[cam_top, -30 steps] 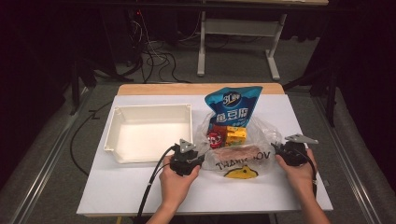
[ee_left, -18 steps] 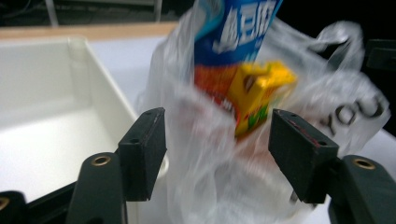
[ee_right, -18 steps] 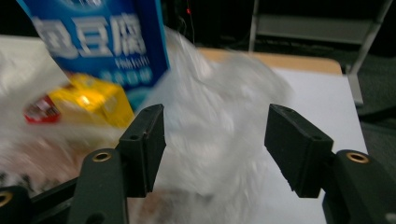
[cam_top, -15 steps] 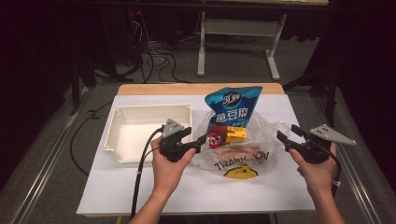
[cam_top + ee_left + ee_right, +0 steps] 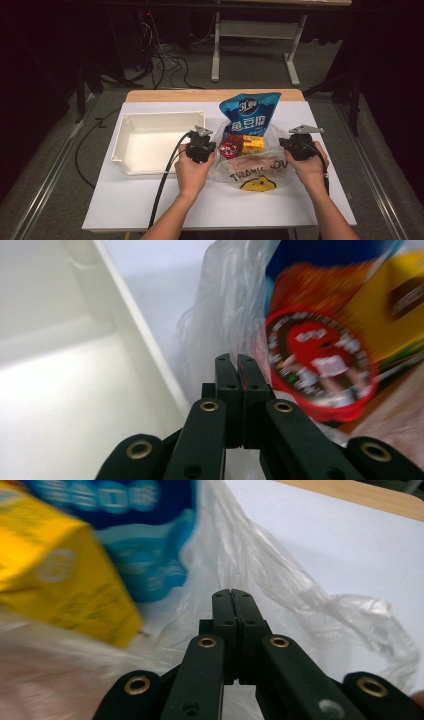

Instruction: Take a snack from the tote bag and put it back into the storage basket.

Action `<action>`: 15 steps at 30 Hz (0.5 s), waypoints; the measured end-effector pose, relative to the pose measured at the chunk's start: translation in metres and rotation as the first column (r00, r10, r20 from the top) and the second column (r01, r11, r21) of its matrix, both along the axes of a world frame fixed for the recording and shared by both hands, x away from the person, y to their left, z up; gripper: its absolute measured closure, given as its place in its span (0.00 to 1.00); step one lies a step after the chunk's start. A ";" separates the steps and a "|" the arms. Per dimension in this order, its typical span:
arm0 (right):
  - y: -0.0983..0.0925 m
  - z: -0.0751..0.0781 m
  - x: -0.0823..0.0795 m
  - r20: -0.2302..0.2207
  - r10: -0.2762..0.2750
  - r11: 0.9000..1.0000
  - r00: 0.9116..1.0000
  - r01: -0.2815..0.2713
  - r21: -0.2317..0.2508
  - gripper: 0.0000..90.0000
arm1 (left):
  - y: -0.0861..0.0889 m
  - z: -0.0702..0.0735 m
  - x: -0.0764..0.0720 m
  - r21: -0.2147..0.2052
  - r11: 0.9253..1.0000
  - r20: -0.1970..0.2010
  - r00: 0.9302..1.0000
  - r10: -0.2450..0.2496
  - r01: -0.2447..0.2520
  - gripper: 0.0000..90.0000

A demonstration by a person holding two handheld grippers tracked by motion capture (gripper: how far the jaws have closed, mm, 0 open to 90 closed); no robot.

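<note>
A white tray [image 5: 131,131] is sitting on the white table [image 5: 125,200], left of center, its long side running across. A wooden strip [image 5: 170,95] is edging the table's far side. Beyond it, black cables [image 5: 165,57] are lying on the grey floor beside a white desk frame [image 5: 255,30].

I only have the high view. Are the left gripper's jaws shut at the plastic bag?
Observer: Yes, the left gripper has just closed, jaws together at the plastic bag; whether film is pinched, I cannot tell.
Operator: The red thing beside it?
Observer: A round red tub, cartoon figure on its lid.
Operator: And the other hand?
Observer: The right gripper just closed too, jaws together at the bag's film, near a yellow box.
</note>
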State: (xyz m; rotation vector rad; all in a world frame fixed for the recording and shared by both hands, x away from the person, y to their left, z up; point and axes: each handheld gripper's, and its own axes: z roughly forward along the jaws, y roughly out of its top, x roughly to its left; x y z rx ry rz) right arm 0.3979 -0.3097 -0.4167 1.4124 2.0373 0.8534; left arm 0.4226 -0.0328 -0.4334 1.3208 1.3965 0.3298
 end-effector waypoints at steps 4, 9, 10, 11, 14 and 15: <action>-0.008 -0.006 0.012 -0.020 -0.029 0.999 0.999 0.029 0.017 1.00 | -0.013 -0.002 -0.011 0.156 0.988 0.117 0.993 -0.004 -0.014 1.00; -0.014 -0.016 0.020 -0.042 -0.029 0.999 0.999 0.031 0.034 1.00 | -0.024 -0.013 -0.025 0.212 0.977 0.128 0.992 -0.018 -0.010 1.00; -0.015 -0.018 0.020 -0.043 -0.026 0.999 0.999 0.027 0.040 1.00 | -0.023 -0.015 -0.026 0.204 0.979 0.127 0.992 -0.014 -0.012 1.00; -0.015 -0.019 0.020 -0.041 -0.018 0.999 0.999 0.020 0.043 1.00 | -0.023 -0.015 -0.026 0.204 0.979 0.127 0.992 -0.014 -0.012 1.00; -0.016 -0.021 0.018 -0.030 -0.015 0.998 0.999 0.017 0.061 1.00 | -0.024 -0.024 -0.030 0.168 0.986 0.109 0.994 -0.006 -0.012 1.00; -0.016 -0.023 0.018 -0.027 -0.015 0.998 1.000 0.016 0.059 1.00 | -0.026 -0.027 -0.032 0.173 0.985 0.106 0.994 -0.006 -0.012 1.00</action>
